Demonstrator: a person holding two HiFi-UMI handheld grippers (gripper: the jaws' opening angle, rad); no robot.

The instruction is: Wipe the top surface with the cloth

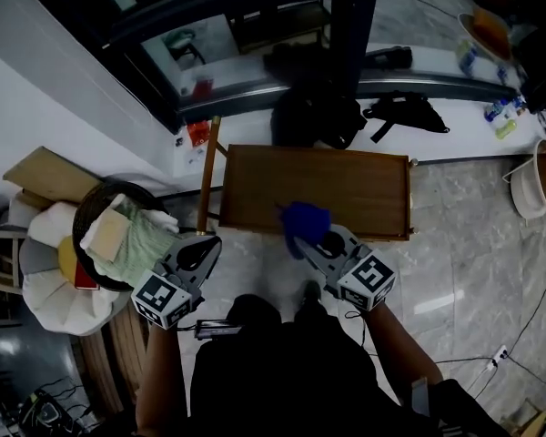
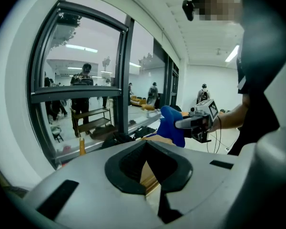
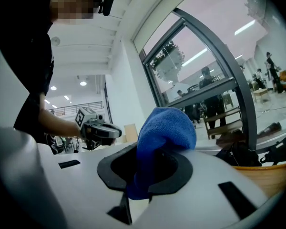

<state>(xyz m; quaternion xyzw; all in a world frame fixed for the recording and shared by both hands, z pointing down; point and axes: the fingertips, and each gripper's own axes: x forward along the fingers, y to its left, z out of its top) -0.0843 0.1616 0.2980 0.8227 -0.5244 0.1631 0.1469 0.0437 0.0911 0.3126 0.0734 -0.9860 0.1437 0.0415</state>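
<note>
Cloth (image 3: 166, 128), blue and bunched, is pinched in the right claw (image 1: 302, 240). Its bulk bulges forward past the tips and a short tail hangs beneath. It is at the near edge of the wooden tabletop (image 1: 346, 185), whose long side runs left to right. The left claw (image 1: 211, 243) is closed on nothing, by the tabletop's near left corner. Black bags (image 1: 314, 116) lie beyond the far rail. A dark basket (image 1: 118, 187) at left holds a green towel (image 1: 141, 244) and a pale folded pad (image 1: 105, 233).

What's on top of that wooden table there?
The wooden table looks bare. The right gripper holds a blue cloth over the near edge, hiding the patch beneath it.
</note>
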